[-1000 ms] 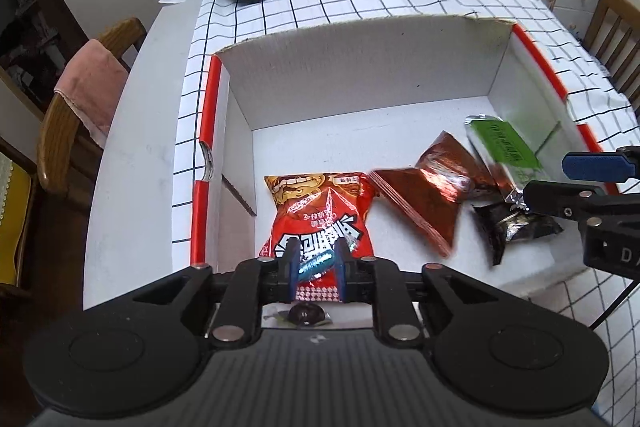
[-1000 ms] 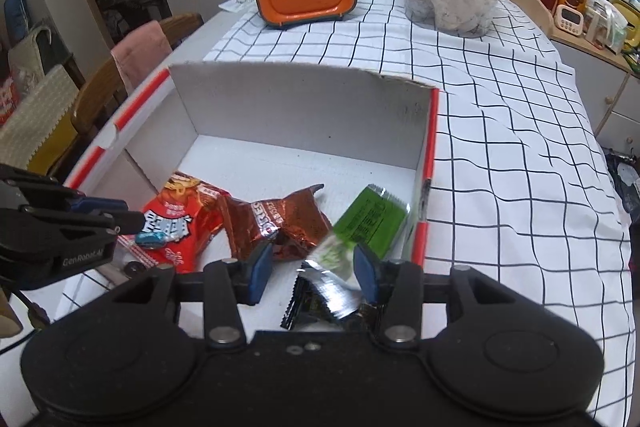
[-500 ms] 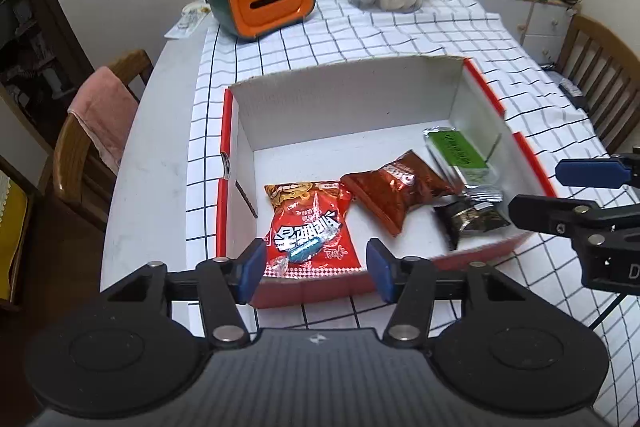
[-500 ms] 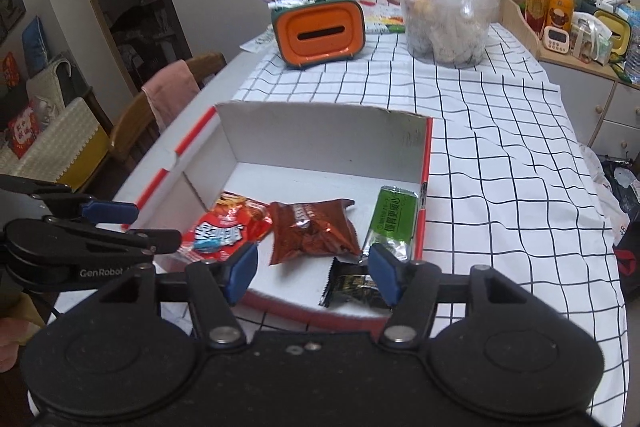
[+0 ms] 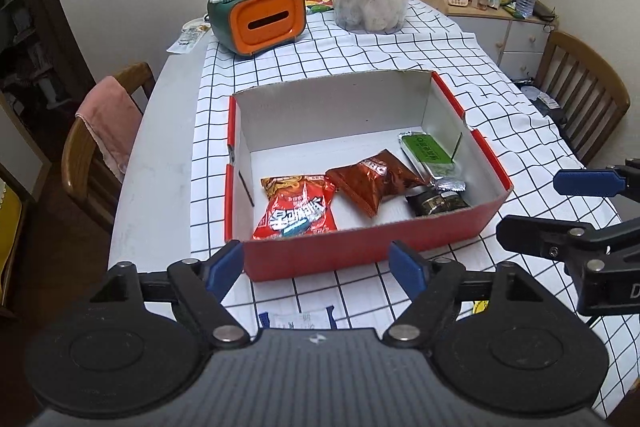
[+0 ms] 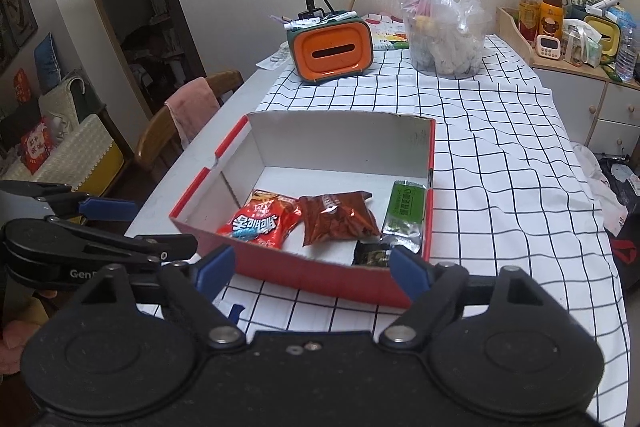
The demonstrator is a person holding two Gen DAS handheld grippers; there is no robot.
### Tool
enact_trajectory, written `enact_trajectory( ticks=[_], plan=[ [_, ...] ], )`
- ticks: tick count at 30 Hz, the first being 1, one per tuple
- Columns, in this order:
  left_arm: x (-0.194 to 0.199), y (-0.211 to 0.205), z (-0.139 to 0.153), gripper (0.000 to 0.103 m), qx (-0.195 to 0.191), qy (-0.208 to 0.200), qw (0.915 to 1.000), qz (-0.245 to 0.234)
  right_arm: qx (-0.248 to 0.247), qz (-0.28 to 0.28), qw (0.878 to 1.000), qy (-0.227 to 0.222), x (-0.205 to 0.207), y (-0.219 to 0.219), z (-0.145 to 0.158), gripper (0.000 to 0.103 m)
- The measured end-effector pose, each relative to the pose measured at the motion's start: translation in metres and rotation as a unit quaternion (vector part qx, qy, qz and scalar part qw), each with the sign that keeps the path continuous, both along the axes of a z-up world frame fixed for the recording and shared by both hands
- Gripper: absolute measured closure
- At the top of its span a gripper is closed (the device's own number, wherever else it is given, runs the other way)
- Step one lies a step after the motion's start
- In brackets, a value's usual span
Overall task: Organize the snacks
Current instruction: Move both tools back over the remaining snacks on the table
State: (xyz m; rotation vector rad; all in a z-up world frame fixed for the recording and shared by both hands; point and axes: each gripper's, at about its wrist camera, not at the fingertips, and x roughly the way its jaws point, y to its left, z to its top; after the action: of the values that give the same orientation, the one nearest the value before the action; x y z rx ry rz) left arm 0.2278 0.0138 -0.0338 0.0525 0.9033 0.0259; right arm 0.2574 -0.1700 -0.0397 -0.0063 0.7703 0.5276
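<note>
Your snacks lie in the red box [image 5: 360, 251] on the checked cloth [image 5: 400, 55] of the bench: a red bag [image 5: 298, 213] at the left, a brown bag [image 5: 374, 183] beside it, a green packet [image 5: 426, 151] along the right wall and a dark packet [image 5: 438, 203] at the front right. Your left gripper [image 5: 320, 267] and right gripper [image 6: 312, 267] hover before the box's front wall, fingers apart, holding nothing. Behind the box stand an orange holder [image 6: 330, 49] and a plastic bag [image 6: 444, 31].
</note>
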Motion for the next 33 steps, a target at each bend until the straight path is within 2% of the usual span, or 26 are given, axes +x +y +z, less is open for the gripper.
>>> enact_trajectory(
  ticks=[3, 9, 12, 14, 23, 33],
  plan=[
    [-0.011, -0.001, 0.001, 0.021, 0.002, -0.004, 1.0, -0.001, 0.002, -0.001, 1.0, -0.001, -0.011, -0.002, 0.0, 0.01],
    [-0.034, -0.003, -0.005, 0.018, -0.004, -0.006, 0.9999, -0.009, 0.006, 0.0, 1.0, 0.001, -0.031, -0.006, -0.004, 0.006],
    [-0.044, -0.006, -0.011, 0.018, 0.005, -0.006, 1.0, -0.006, 0.006, -0.001, 1.0, 0.005, -0.04, -0.009, -0.009, 0.0],
    [-0.05, -0.007, -0.016, 0.017, 0.005, -0.002, 1.0, -0.004, 0.003, -0.002, 1.0, 0.008, -0.046, -0.01, -0.014, 0.0],
    [-0.069, -0.012, -0.047, 0.017, -0.02, 0.047, 0.9983, -0.029, -0.027, -0.032, 0.998, 0.041, -0.069, -0.033, -0.054, 0.0],
    [-0.081, -0.029, -0.09, 0.017, -0.05, 0.117, 0.9896, -0.066, -0.05, -0.063, 0.992, 0.093, -0.082, -0.051, -0.1, 0.001]
  ],
)
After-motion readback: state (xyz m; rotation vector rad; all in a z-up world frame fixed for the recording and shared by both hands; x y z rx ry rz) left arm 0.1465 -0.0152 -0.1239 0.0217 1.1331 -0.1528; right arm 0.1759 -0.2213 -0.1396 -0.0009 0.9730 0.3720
